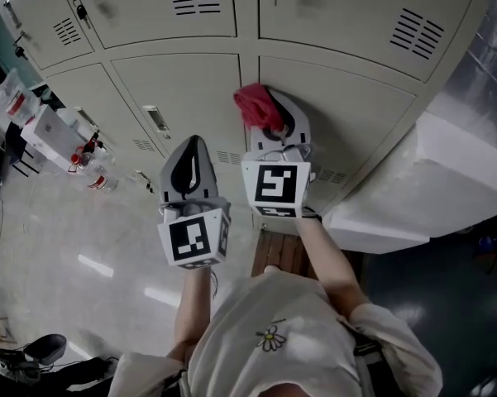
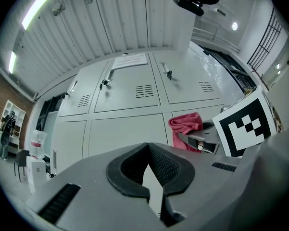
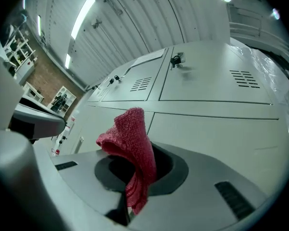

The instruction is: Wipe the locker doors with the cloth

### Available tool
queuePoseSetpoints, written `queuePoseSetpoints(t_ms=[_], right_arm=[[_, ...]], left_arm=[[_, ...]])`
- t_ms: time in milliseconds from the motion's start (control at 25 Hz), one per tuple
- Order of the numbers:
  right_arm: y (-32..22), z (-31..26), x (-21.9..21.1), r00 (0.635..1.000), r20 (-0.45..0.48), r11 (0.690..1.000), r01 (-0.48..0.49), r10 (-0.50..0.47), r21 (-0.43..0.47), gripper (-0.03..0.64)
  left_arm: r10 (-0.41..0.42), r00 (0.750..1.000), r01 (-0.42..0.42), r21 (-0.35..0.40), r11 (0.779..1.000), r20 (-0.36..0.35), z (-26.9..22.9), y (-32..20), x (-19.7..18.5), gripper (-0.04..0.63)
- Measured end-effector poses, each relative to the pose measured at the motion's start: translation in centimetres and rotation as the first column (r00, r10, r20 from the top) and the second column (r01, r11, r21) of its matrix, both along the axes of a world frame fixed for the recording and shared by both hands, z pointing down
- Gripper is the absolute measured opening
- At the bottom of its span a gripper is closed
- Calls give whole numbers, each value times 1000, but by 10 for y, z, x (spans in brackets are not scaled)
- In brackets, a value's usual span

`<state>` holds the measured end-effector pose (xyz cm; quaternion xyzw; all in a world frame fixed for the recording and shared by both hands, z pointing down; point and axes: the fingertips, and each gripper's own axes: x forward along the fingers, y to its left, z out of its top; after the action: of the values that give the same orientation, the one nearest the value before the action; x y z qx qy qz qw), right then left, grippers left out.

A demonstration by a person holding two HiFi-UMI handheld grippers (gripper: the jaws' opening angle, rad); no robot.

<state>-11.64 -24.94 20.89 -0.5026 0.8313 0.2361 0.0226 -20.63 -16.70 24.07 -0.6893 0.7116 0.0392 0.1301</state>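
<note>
1. My right gripper (image 3: 134, 186) has its jaws pinched on the red cloth (image 3: 131, 146). The cloth runs down between the jaws and bunches into a raised fold just past their tips.
2. In the head view, the cloth (image 1: 252, 104) sticks out ahead of the right jaws and slightly to their left. It lies over the locker doors (image 1: 347, 106), at the seam between the 2 lower doors. I cannot tell whether the cloth presses on the metal or sits just off it.
3. My left gripper (image 2: 148, 174) has its jaws drawn together. The tips meet, only a thin slit shows behind them, and nothing sits between them.
4. From the left jaws, the cloth (image 2: 186, 125) lies ahead and to the right, apart from them. The marker cube (image 2: 244, 121) of my right gripper is just beside it.
5. In the head view, my left gripper (image 1: 190, 160) is just beside the right one (image 1: 274, 126) and sits further back from the doors. It points at the lower left door (image 1: 182, 85) and is not touching the cloth.
</note>
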Motion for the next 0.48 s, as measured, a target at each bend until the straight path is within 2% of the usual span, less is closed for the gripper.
queuePoseSetpoints(t_ms=[240, 480], right_arm=[[0, 0, 6, 1000, -15, 1000, -12, 12, 12, 29], [2, -5, 50, 994, -32, 993, -104, 106, 55, 29]], left_arm=[[-6, 1000, 7, 5, 1000, -13, 0, -1, 1, 17], [43, 999, -43, 4, 999, -5, -1, -11, 19, 17]])
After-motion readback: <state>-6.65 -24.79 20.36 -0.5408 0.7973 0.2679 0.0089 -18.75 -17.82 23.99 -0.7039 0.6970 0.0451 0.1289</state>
